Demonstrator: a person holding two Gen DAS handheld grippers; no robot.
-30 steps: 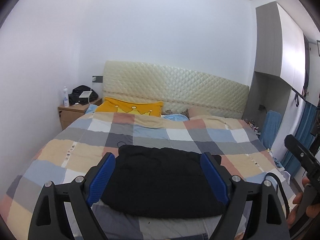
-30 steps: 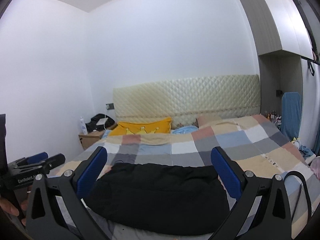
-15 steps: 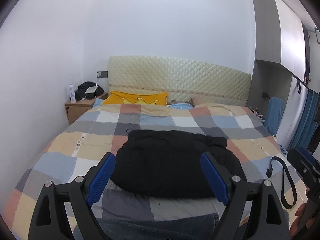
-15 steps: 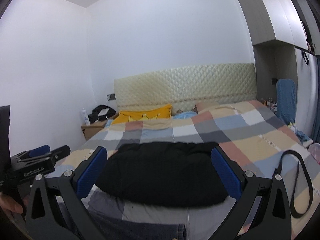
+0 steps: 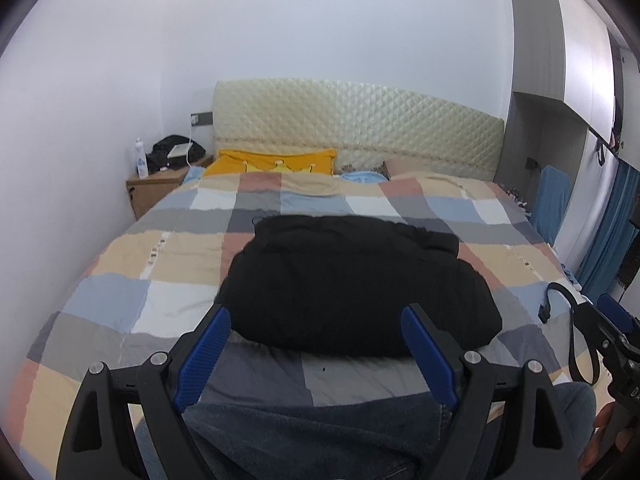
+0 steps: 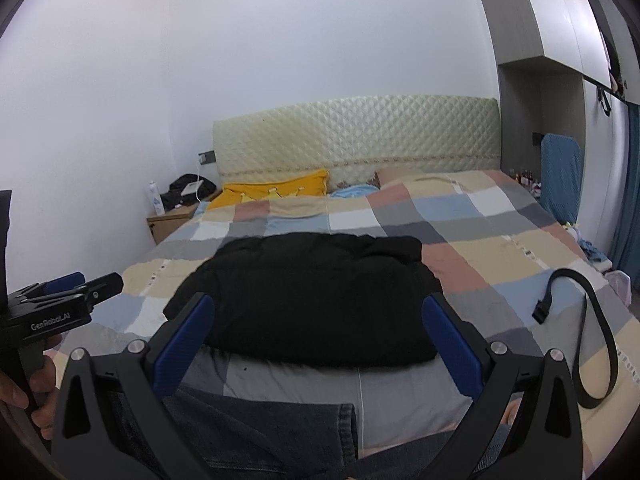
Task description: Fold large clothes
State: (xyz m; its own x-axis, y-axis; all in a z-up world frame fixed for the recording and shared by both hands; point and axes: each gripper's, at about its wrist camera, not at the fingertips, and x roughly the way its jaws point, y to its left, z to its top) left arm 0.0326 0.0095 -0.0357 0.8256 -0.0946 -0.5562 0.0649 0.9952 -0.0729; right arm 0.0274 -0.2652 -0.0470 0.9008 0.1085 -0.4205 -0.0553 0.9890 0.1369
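Note:
A black garment (image 5: 352, 284) (image 6: 308, 296) lies bunched in a rough rectangle in the middle of the checked bedspread (image 5: 120, 300) (image 6: 500, 248). Blue denim jeans (image 5: 312, 428) (image 6: 260, 432) lie at the bed's near edge, just below both grippers. My left gripper (image 5: 316, 316) hangs open over the near edge of the black garment, touching nothing. My right gripper (image 6: 318, 300) is also open and empty, above the same edge. Each gripper shows at the side of the other's view, the left gripper (image 6: 64, 296) held by a hand.
A black belt (image 5: 576, 340) (image 6: 600, 320) loops on the bedspread to the right. Yellow pillow (image 5: 276, 162) and quilted headboard (image 5: 360, 120) are at the far end. A wooden nightstand (image 5: 156, 188) stands far left, a wardrobe (image 5: 560, 60) on the right.
Both grippers have sunk and tipped downward toward the bed. The jeans at the near edge have come into view, and the black garment now sits higher in both views.

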